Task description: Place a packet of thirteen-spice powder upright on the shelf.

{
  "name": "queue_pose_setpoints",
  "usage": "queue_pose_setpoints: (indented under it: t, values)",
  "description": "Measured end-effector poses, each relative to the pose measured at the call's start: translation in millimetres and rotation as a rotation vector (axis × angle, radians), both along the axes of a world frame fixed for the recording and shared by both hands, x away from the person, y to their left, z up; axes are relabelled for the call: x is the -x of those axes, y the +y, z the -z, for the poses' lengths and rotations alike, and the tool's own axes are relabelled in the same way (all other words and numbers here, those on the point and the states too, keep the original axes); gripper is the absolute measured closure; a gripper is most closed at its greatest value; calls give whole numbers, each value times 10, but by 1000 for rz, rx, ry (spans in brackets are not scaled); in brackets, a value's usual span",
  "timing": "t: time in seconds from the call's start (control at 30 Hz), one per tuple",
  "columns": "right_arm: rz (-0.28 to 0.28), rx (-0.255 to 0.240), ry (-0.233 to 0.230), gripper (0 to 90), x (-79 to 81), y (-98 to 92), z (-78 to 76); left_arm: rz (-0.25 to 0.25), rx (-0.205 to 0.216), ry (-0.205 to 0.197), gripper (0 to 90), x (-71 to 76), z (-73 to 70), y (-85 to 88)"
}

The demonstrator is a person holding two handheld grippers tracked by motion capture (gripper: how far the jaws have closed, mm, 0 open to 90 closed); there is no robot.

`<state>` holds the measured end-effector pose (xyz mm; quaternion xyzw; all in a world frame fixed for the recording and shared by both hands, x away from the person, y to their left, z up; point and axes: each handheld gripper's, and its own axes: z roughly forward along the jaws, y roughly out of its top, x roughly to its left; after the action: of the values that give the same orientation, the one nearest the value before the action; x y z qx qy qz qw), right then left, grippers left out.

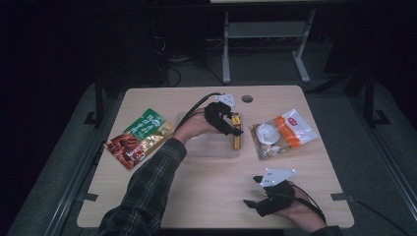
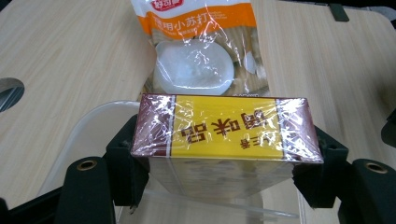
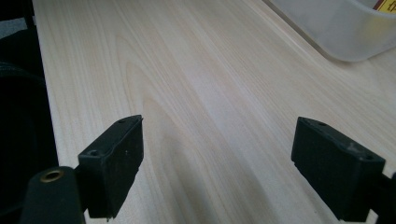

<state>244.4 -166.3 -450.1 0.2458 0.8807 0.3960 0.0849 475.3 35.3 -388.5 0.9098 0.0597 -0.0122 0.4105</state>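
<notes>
- Gripping a yellow-and-maroon, plastic-wrapped rectangular box (image 2: 226, 128), the left gripper (image 2: 224, 172) is pressing both black pads against the box's two short ends; the jaws are standing wide because the box is wide.
- In the high view, the left gripper (image 1: 235, 129) is reaching over the shallow, translucent plastic tray (image 1: 196, 150) at mid-table, with the box (image 1: 236, 137) hanging at the tray's right side; whether the box is touching the tray floor cannot be told.
- In the left gripper view, the tray's pale curved rim (image 2: 100, 112) is showing beneath and to the left of the box.
- A clear bag with an orange band and white round contents (image 2: 201, 51) is lying flat on the light wooden table (image 2: 70, 65) just beyond the box; in the high view the same bag (image 1: 281, 133) is sitting just right of the tray.
- A green-and-red flat snack packet (image 1: 139, 137) is lying left of the tray, well apart from the box.
- The right gripper (image 1: 256, 191) is resting low near the table's near edge, held by a hand (image 1: 300, 214), well away from the tray.
- In the right gripper view, the right gripper (image 3: 217, 158) is showing its jaws spread apart with bare wood between them, grasping nothing; a corner of the tray (image 3: 336, 28) is sitting at upper right.
</notes>
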Motion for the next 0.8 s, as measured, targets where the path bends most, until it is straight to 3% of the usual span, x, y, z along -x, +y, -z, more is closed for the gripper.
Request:
queue_pose_setpoints:
  t: [0.2,0.3,0.53,0.8]
  values:
    - [-1,-1,-1,164,-3,-6,0,3,-17,6,302,7,53,-25]
    - [-1,-1,1,164,-2,-2,1,-5,7,26,279,12,56,-21]
    - [-1,-1,2,164,-1,3,3,-26,26,16,192,59,-43,21]
    - [-5,3,1,164,-3,7,9,-43,12,-5,132,131,-165,184]
